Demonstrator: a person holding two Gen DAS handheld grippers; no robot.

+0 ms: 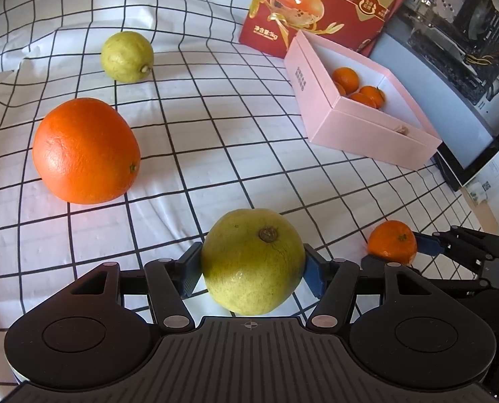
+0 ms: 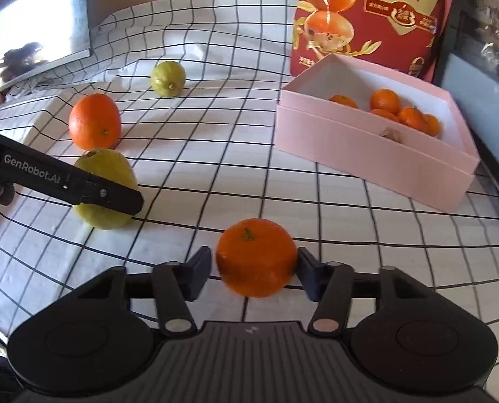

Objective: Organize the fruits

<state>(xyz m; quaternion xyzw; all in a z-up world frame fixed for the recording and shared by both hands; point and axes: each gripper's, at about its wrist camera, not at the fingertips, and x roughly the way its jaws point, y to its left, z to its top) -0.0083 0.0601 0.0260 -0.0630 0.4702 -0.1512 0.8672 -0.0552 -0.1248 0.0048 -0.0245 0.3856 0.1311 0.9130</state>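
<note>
Left tool (image 1: 252, 265) grips round dimpled lemon (image 1: 252, 262); glossy mandarin (image 2: 256, 257).

Loose citrus (image 1: 85, 150) on grid cloth; perhaps five tangerines (image 2: 385, 100) boxed.

A white cloth with a black grid (image 1: 215, 117) covers the surface. A pink box (image 1: 366, 134) sits on it, with a red bag (image 1: 316, 10) standing just behind. Well left of the box lie a large orange (image 1: 85, 151) and a small yellow-green citrus (image 1: 127, 57) beyond it.
</note>
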